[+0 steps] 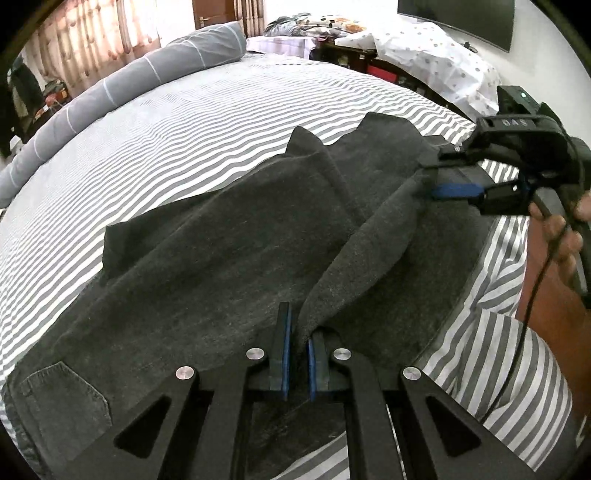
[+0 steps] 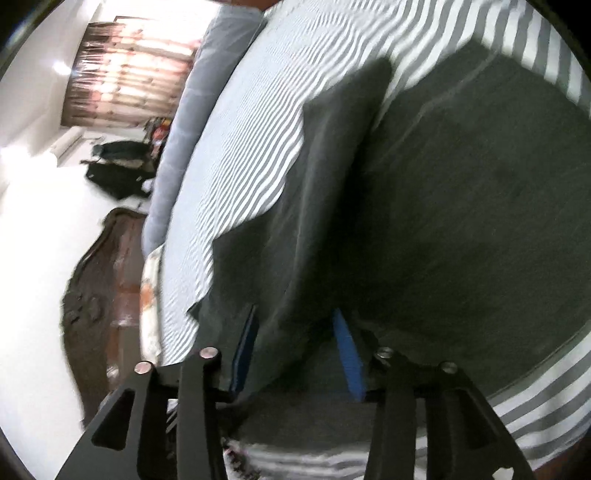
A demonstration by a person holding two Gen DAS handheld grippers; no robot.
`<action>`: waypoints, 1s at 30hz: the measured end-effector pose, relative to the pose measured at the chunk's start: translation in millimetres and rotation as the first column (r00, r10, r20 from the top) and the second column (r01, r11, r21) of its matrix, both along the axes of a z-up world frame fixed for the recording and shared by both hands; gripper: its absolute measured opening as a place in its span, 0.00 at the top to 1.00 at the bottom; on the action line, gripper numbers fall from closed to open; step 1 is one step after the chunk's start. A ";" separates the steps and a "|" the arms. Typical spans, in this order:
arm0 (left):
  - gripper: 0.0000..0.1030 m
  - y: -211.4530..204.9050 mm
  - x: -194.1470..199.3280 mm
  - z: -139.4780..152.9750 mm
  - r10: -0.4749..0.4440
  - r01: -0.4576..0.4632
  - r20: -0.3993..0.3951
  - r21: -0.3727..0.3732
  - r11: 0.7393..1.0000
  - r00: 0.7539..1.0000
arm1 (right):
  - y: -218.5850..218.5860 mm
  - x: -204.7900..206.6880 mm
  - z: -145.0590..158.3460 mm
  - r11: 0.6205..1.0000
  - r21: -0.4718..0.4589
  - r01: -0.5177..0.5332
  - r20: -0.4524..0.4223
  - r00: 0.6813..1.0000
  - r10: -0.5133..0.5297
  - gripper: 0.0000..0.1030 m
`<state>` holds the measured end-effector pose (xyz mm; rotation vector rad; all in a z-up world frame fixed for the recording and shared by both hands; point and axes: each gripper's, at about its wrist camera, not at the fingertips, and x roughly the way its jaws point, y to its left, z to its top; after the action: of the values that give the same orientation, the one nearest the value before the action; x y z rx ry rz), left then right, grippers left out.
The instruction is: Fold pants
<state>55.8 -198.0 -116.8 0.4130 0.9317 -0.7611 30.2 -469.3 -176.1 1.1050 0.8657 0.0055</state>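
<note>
**Both tools pinching the pants edge**

Your left tool [image 1: 297, 354] is clamped narrow on a raised fold of the dark pants [image 1: 207, 251], which lie across the striped bed [image 1: 184, 122]. Your right tool [image 1: 439, 177] grips the far edge. Keep that edge taut and carry both across evenly. Right tool's housing lettering looks like "DAS".

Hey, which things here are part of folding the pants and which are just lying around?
Part of the job:
- dark grey pants
- left claw, pinching a pants fold
- right claw, gripping the pants edge
- striped bed under the pants

Lying about:
- grey pillow
- spotted cloth
- dark screen on the wall
</note>
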 end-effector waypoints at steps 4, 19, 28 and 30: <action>0.93 0.2 -1.0 -1.1 -0.006 0.006 0.001 0.005 1.000 1.000 | -27.3 13.9 1.7 0.995 0.000 0.099 0.013 0.995 -0.099 0.56; 0.93 9.5 6.3 -5.2 0.037 -0.038 -0.046 -0.016 0.999 0.998 | 22.4 148.0 53.9 0.976 -0.133 -0.171 0.102 0.977 0.185 0.41; 0.93 9.4 15.0 -11.6 0.070 -0.072 -0.076 -0.031 0.997 0.995 | -26.8 93.3 43.6 0.988 -0.152 -0.002 0.092 0.996 0.016 0.55; 0.93 9.2 15.3 -13.1 0.074 -0.077 -0.080 -0.031 0.997 0.994 | -34.9 85.6 28.4 0.991 -0.134 0.022 0.054 0.998 -0.015 0.60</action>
<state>71.2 -188.8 -129.9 0.3182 1.0018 -0.7273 115.8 -504.2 -147.6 0.9827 0.7964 -0.0383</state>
